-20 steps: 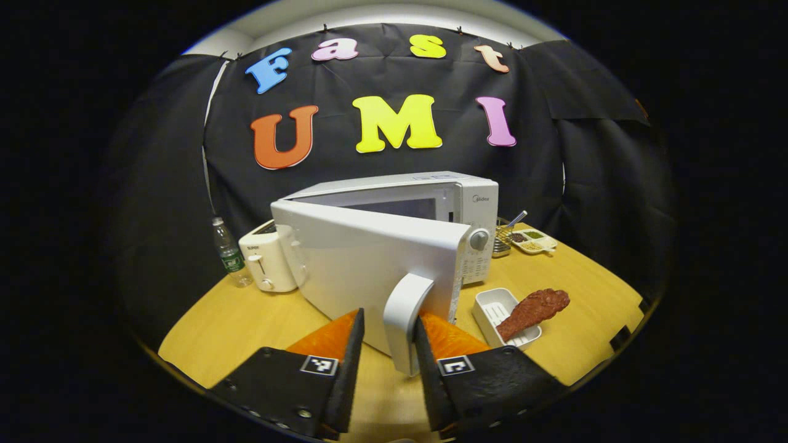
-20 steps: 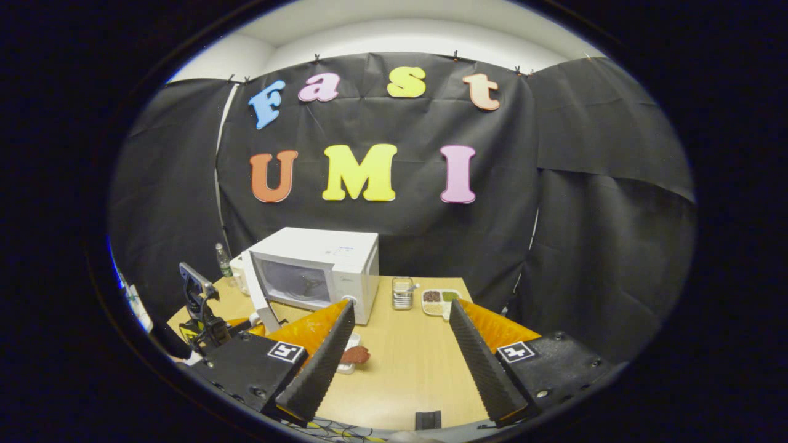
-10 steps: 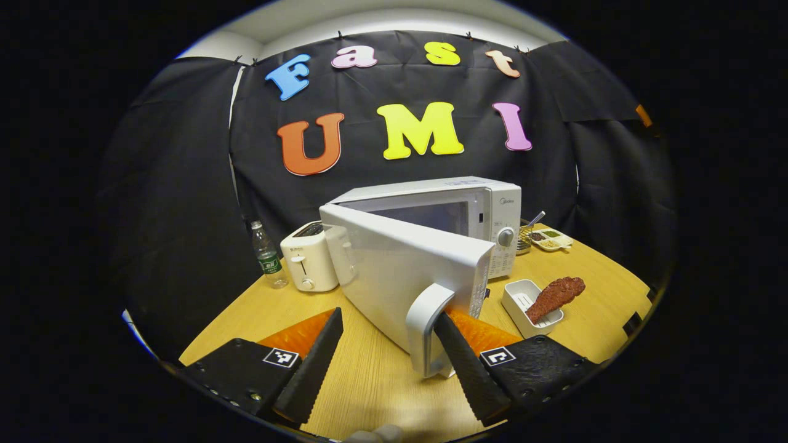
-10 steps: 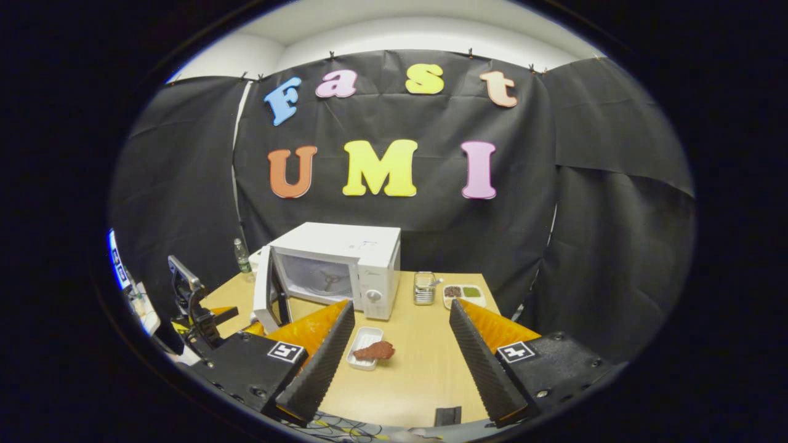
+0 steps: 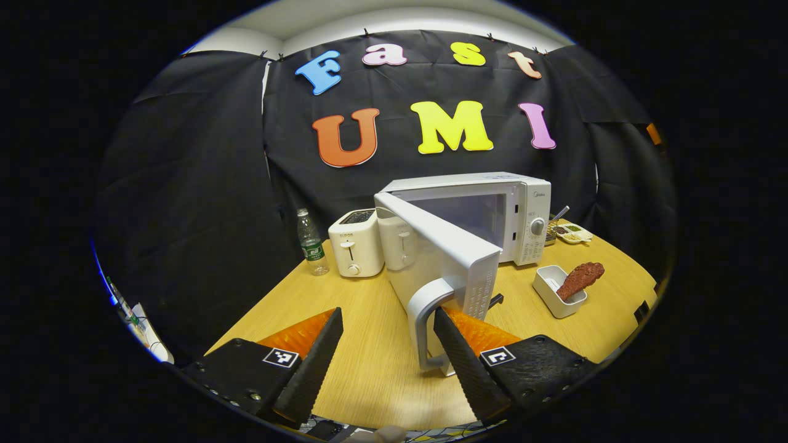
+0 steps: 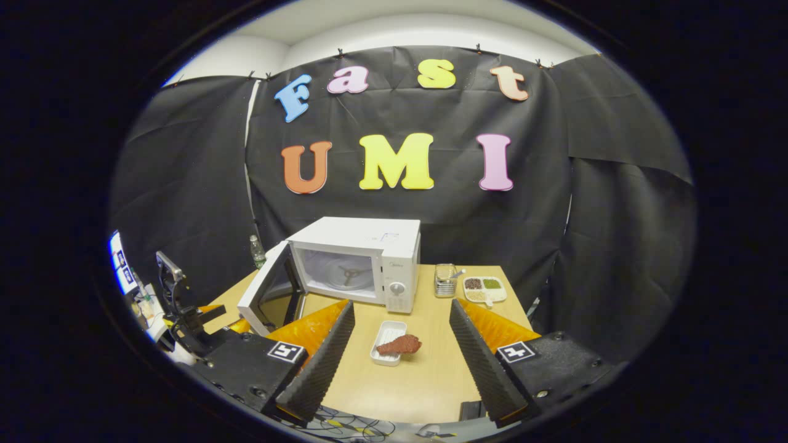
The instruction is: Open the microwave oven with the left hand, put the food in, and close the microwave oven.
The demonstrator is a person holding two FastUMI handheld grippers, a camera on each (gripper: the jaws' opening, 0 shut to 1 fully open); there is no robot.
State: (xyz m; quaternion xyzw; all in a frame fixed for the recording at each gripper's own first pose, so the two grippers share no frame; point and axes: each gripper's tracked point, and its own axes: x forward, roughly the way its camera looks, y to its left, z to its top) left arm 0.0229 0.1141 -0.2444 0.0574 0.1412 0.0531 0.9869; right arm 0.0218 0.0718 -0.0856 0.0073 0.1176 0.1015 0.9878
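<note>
Left tool [image 5: 385, 344] wide, one finger hooking the upright door handle [image 5: 426, 320].

Staged recording booth dressed as a kitchen: black cloth wall [image 6: 615, 246] encloses a wooden surface [image 5: 369, 320] carrying a microwave oven [image 5: 492, 209], toaster [image 5: 354, 249], water bottle [image 5: 311, 243] and condiment tray [image 6: 484, 288].

A round-edged wooden table [image 5: 369, 369] carries everything; the white microwave oven [image 5: 492, 209] stands toward its back, door swung open; just left of the microwave oven stands a white toaster [image 5: 354, 249], and left of that a plastic bottle [image 5: 311, 243]; right of it sit a wire basket [image 6: 444, 280] and a divided tray [image 6: 485, 288]; in front of it a white dish [image 6: 388, 343] holds reddish-brown food [image 6: 400, 344].
</note>
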